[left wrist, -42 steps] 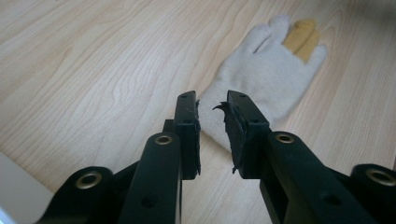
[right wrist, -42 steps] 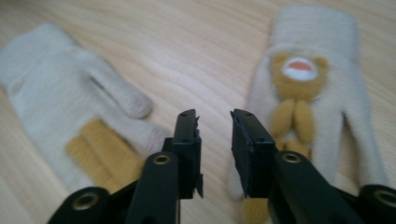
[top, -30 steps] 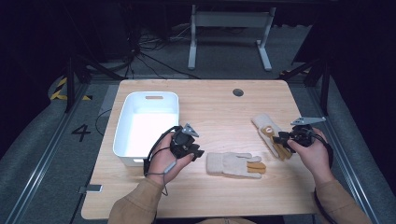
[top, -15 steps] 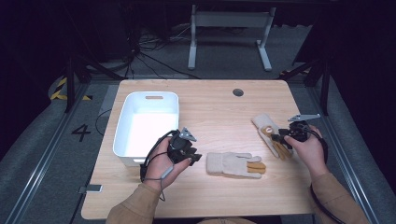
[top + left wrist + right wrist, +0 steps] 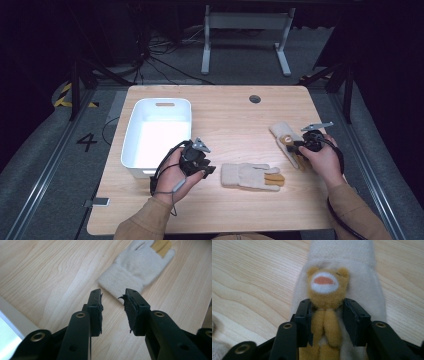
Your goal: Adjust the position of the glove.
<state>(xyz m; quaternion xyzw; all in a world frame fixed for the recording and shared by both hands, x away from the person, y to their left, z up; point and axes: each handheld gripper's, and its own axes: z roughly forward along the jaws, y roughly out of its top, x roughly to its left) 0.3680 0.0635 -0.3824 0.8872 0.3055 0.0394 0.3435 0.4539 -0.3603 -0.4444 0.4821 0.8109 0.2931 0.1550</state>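
Two cream knit gloves lie flat on the wooden bench [image 5: 230, 112]. The near glove [image 5: 252, 176] rests in the near middle, its long axis running left to right, the ribbed cuff pointing left and the fingers, with tan patches, pointing right. The far glove [image 5: 289, 145] lies toward the right side, its long axis slanting from far-left to near-right, the cuff at the far-left end; a tan bear patch [image 5: 327, 287] with a white and orange muzzle sits on its back. The left hand-held gripper [image 5: 206, 169] hangs just left of the near glove's cuff, its jaws parted by a moderate gap and holding nothing; in the left gripper view the cuff [image 5: 122, 283] lies just beyond the tips, apart from them. The right hand-held gripper [image 5: 296, 145] is down on the far glove, its jaws partly closed on either side of the tan plush just below the bear patch, the pads [image 5: 305, 315] pressing against that fabric. A white bin [image 5: 131, 145] stands on the left part of the bench, its near right corner close to the left hand; nothing lies between the left gripper and the cuff. Bare wood stays open between the two gloves, across the far half of the bench and along the near edge. The far glove lies near the right edge of the bench, with the right hand [image 5: 325, 162] between it and that edge.
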